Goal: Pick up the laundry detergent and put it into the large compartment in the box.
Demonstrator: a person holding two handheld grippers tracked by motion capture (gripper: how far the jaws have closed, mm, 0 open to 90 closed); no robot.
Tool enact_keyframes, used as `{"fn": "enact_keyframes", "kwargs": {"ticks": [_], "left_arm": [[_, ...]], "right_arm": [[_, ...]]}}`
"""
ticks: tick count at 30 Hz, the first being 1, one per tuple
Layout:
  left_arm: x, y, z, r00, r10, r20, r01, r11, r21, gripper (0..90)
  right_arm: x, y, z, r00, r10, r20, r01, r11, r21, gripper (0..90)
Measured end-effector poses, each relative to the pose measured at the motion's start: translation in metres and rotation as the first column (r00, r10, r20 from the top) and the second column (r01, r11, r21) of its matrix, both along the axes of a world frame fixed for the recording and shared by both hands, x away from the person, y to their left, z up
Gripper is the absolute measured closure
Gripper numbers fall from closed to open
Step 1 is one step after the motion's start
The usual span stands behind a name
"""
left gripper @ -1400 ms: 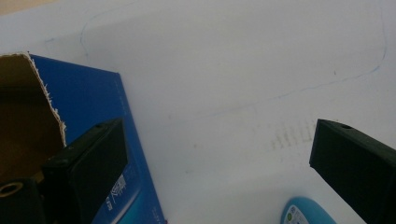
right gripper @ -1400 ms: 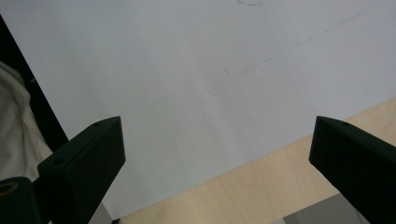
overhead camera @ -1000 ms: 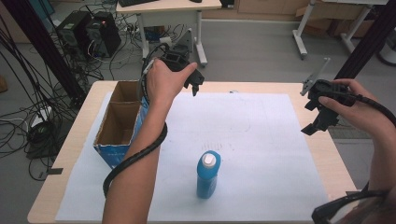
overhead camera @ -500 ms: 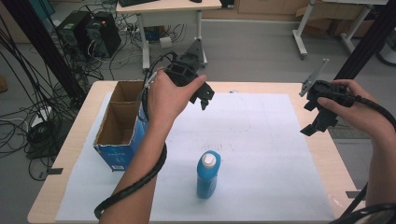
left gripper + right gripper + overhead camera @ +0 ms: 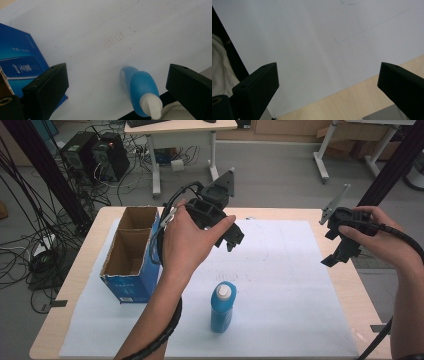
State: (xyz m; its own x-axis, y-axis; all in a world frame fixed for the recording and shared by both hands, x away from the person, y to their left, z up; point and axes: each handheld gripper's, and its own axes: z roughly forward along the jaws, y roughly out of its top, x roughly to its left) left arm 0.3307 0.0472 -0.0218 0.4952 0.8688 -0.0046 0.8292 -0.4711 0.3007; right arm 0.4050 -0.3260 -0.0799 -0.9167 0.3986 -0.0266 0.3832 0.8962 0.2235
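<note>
Right now the blue bottle (image 5: 223, 306) stands upright on the white sheet near the table's (image 5: 345, 285) front edge, below and nearer the person than the left hand-held gripper (image 5: 234, 240), which hangs wide open and empty. The right hand-held gripper (image 5: 340, 255), equally open and empty, is well apart at the right edge. Open room surrounds the bottle; the cardboard box (image 5: 131, 255) sits to its left.

Blue box (image 5: 17, 65): white print on side, too blurred to read.

Above my side, the high view looks down on the blue bottle (image 5: 223, 307), which my close left gripper view (image 5: 142, 93) shares.
</note>
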Motion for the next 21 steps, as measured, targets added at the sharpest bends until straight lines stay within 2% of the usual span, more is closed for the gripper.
{"fn": "enact_keyframes", "kwargs": {"ticks": [7,21], "left_arm": [[-0.019,-0.006,-0.002,0.9999,-0.012,0.004,0.012,0.9999,0.000,4.7],[-0.044,-0.015,-0.006,0.9998,-0.021,-0.002,0.021,0.9998,-0.001,4.7]], "right_arm": [[-0.002,-0.001,0.000,1.0000,0.006,0.003,-0.006,1.000,0.007,3.6],[-0.011,-0.002,0.003,0.9998,0.018,0.012,-0.018,1.000,0.010,3.6]]}}
